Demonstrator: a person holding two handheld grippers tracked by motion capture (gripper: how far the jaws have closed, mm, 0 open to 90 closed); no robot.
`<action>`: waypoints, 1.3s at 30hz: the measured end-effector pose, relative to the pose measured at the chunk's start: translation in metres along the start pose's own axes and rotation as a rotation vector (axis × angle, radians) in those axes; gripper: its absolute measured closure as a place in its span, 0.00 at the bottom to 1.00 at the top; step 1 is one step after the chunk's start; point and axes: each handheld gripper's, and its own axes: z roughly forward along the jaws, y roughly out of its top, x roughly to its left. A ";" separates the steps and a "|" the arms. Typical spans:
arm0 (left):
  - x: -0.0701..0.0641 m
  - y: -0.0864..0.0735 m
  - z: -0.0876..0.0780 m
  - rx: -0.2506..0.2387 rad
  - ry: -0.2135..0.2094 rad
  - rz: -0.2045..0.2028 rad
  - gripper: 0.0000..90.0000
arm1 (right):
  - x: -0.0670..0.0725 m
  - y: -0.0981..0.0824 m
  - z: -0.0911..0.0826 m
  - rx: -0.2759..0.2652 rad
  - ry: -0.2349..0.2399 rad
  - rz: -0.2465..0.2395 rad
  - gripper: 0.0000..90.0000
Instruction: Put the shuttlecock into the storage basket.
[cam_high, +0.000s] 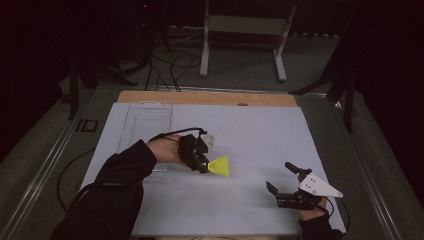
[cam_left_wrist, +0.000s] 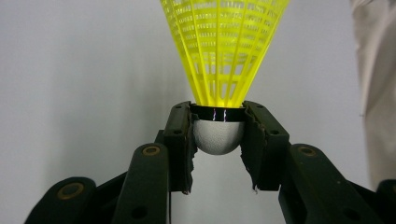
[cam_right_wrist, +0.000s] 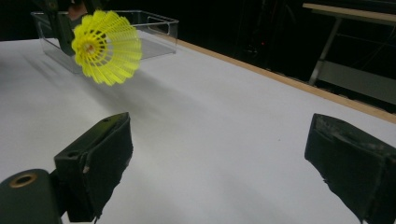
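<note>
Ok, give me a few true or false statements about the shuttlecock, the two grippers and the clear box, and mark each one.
1. The left gripper is shut on the shuttlecock at its white rounded base. True.
2. The shuttlecock's skirt is white. False: it is yellow.
3. The right gripper holds nothing, its jaws wide apart. True.
4. The shuttlecock lies inside the clear box. False: it is held above the white table, outside the box.
5. The right gripper rests by the far edge of the table. False: it sits by the near edge.
</note>
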 end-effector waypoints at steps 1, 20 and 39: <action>0.000 -0.001 -0.002 -0.006 -0.004 -0.012 0.73 | 0.000 0.000 0.000 0.000 -0.001 0.000 0.08; -0.010 -0.016 -0.028 -0.024 0.046 -0.099 0.73 | 0.000 0.000 -0.001 0.000 -0.007 -0.004 0.08; -0.012 -0.032 -0.055 -0.064 0.094 -0.154 0.73 | 0.000 0.001 0.000 -0.003 -0.002 -0.002 0.08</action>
